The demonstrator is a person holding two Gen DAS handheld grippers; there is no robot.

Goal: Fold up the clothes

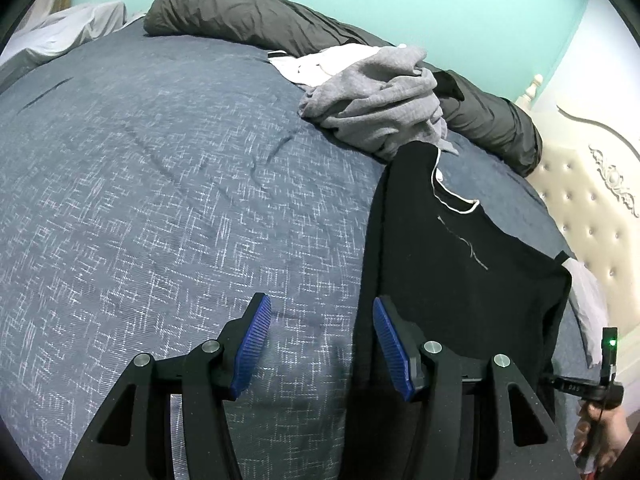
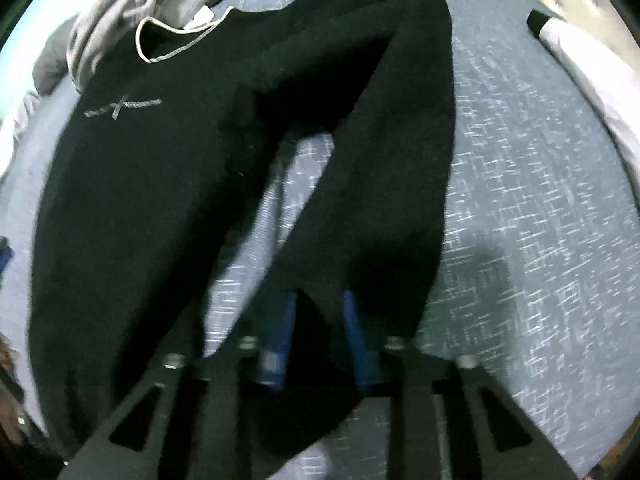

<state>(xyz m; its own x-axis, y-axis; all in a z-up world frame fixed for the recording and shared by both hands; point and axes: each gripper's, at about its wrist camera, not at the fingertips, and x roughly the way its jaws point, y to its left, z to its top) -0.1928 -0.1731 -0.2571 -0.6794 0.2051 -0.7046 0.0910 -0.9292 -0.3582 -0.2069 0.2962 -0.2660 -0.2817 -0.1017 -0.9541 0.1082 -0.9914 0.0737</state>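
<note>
From the left wrist, the left tongs point(image 1: 322, 316) stood spread and empty above the blue bedspread point(image 1: 160, 200). A black shirt point(image 1: 460, 264) lay flat on the bedspread just to their right, its collar toward a grey heap of clothes point(image 1: 380, 100) and a dark pillow point(image 1: 248, 20) beyond.

From the right wrist, blurred, the right tongs point(image 2: 318, 320) were pinching a fold of the black shirt point(image 2: 160, 180), whose sleeve stretched up from the bedspread point(image 2: 520, 220).
</note>
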